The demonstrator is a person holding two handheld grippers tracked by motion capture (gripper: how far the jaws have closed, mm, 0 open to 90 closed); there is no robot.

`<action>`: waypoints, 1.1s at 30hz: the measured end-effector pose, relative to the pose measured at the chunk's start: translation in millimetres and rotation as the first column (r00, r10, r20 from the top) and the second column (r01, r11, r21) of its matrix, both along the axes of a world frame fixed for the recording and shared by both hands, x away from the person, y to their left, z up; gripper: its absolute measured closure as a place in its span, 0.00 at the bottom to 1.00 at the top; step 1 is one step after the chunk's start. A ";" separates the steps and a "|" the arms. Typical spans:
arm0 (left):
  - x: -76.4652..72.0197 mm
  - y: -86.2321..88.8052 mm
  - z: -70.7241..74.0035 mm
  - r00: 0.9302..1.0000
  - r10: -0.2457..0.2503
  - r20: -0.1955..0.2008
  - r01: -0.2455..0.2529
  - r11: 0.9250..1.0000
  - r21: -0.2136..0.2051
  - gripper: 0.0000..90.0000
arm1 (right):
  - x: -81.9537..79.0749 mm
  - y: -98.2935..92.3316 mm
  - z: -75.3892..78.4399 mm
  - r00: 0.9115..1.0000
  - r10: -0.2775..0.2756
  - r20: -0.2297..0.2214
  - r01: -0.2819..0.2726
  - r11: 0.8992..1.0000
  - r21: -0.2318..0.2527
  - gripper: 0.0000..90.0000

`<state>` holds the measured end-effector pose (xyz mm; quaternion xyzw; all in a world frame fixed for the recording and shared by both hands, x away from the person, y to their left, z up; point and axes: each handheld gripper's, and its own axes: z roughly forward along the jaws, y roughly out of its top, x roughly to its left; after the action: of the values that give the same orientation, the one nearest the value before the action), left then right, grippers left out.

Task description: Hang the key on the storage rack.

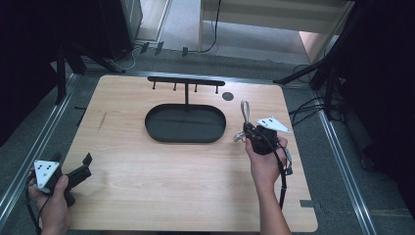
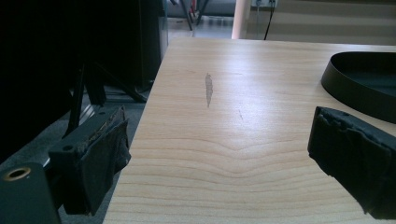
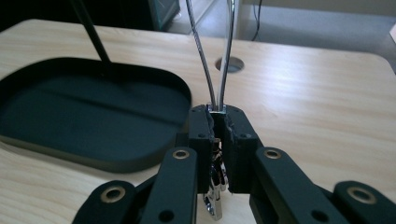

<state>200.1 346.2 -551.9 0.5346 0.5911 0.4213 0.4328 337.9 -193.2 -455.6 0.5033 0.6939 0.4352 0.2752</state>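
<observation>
**benchrat:** So where's everything at? The right gripper (image 3: 217, 140) has its fingers (image 3: 200, 140) pinched hard on a shiny metal loop thing (image 3: 219, 56), maybe a bracelet or a key strap. It sticks up above the pads, and a clasp or buckle bit dangles below them. It's held above the desk (image 1: 171, 191), just right of the black oval tray (image 1: 161, 134). The left gripper (image 1: 73, 174) sits at the near left corner of the desk, fingers (image 2: 348, 158) spread wide, nothing between them.

**tinkerfox:** My guess is it's headed for the hook rack (image 1: 186, 81) standing at the back of the tray. The worry for me is the grip. It's smooth metal clamped at one narrow spot, so it could swivel or slide out if the hand tilts.

**benchrat:** Yeah, and the loop looks floppy. If it droops sideways it probably misses the little pegs, or snags the stand's post.

**tinkerfox:** Bumping that bar might also rock the whole stand, since the other gripper is well apart from it and can't steady anything.

**benchrat:** And if it drops wide of the tray, it may skate off toward the grommet hole (image 1: 227, 96).
</observation>
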 end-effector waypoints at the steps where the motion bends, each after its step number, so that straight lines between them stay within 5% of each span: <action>1: 0.0 0.0 0.0 1.000 0.000 0.000 0.000 1.000 0.000 0.06 | 0.0 0.0 0.0 1.000 0.000 0.000 0.000 1.000 0.000 0.93; 4: 0.2 0.0 0.0 1.000 -0.003 -0.002 0.003 1.000 0.001 0.06 | 4.3 20.1 4.7 0.998 0.012 0.055 -0.012 1.000 0.014 0.93; 12: 0.5 0.4 0.1 1.000 -0.006 -0.004 0.006 1.000 -0.002 0.06 | 14.2 56.7 10.0 0.994 0.032 0.103 -0.035 0.999 0.029 0.93; 33: 1.1 0.6 0.1 1.000 -0.012 -0.006 0.012 1.000 -0.004 0.06 | 30.5 137.6 2.6 0.988 0.086 0.132 -0.091 0.995 0.035 0.93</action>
<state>201.2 346.8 -551.8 0.5387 0.5899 0.4159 0.4345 368.4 -55.6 -453.0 0.4483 0.6870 0.4930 0.2898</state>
